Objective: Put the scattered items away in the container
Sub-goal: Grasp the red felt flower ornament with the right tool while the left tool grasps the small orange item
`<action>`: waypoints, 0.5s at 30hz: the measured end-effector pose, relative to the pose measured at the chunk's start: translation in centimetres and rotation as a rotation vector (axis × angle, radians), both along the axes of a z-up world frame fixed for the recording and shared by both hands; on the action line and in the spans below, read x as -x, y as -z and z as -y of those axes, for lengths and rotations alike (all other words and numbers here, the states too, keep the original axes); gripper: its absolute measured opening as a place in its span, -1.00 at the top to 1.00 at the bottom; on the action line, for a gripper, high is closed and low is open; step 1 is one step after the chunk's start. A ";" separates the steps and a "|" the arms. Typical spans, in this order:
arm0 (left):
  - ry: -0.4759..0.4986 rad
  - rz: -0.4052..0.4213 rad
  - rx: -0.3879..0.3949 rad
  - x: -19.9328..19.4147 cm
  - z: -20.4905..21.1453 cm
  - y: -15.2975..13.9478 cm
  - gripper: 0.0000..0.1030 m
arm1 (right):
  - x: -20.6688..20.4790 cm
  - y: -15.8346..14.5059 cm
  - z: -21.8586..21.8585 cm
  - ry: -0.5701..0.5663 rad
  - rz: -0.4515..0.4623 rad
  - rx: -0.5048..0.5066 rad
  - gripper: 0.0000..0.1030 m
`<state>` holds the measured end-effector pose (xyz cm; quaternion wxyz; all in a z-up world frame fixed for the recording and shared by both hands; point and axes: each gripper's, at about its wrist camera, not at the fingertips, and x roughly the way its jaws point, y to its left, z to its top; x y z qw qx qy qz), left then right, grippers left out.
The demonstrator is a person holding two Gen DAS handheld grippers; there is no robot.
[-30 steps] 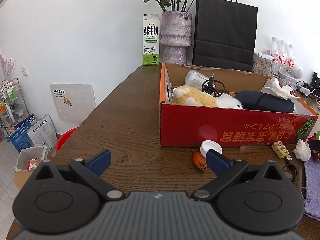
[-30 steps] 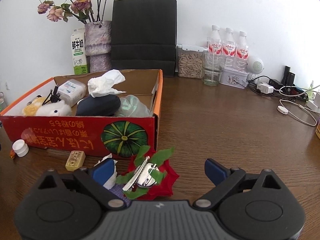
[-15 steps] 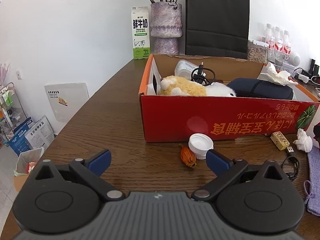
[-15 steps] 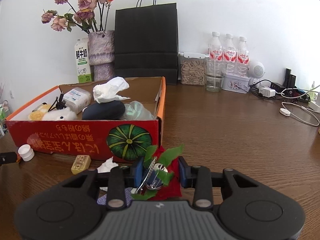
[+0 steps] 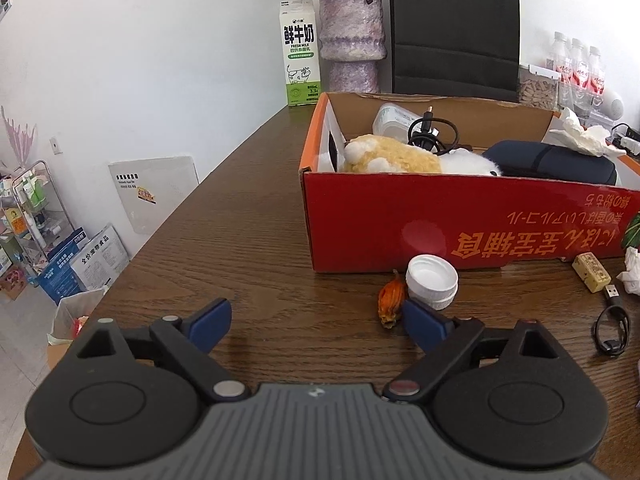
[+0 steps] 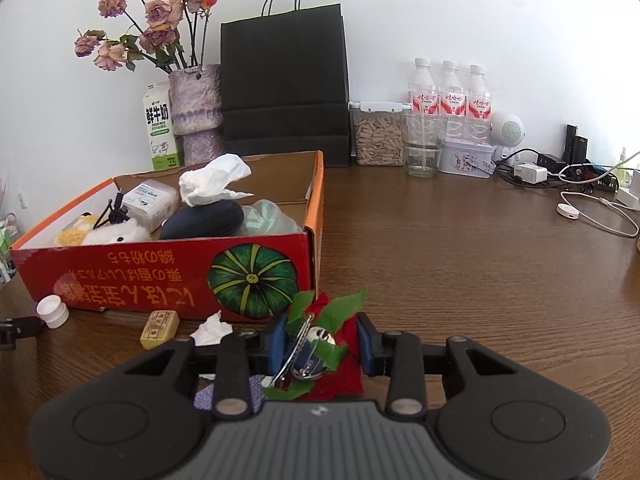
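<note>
The red cardboard box [image 5: 460, 220] [image 6: 152, 276] holds a plush toy, a black cable, a dark pouch and a tissue. My right gripper [image 6: 322, 344] is shut on a red and green flower ornament [image 6: 320, 344] with a silver clip, held just above the table in front of the box. My left gripper [image 5: 316, 320] is open and empty above the table. A white cap [image 5: 432, 280] and a small orange item [image 5: 390, 300] lie just beyond its right finger. A yellow block [image 5: 592, 272] [image 6: 160, 323], a black USB cable [image 5: 610, 328] and a crumpled tissue [image 6: 212, 328] lie before the box.
A milk carton [image 5: 301, 52], a vase of dried roses [image 5: 352, 36] and a black paper bag [image 5: 454, 28] stand behind the box. Water bottles [image 6: 450, 96], a seed jar [image 6: 378, 134], a glass and chargers with cables [image 6: 580, 184] sit at the back right. The table's left edge drops to the floor.
My right gripper has closed on the flower ornament and lifted it slightly. My left gripper has moved forward and lower toward the white cap and orange item, still open.
</note>
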<state>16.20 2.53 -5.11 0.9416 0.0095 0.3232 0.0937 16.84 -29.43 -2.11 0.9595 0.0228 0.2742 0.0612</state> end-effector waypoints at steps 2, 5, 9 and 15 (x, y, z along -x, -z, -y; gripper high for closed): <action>0.004 0.007 0.003 -0.1 0.0 0.0 -0.79 | 0.0 0.0 0.0 -0.001 -0.001 -0.002 0.33; 0.029 0.021 0.012 -0.2 0.2 -0.1 -0.61 | 0.0 0.0 0.0 0.000 -0.002 -0.002 0.33; 0.076 0.032 0.040 -0.4 0.5 -0.2 -0.42 | 0.0 0.1 -0.1 -0.001 -0.002 -0.003 0.33; 0.116 0.027 0.078 -0.9 0.7 -0.2 0.26 | 0.0 0.0 -0.1 -0.001 -0.001 -0.004 0.33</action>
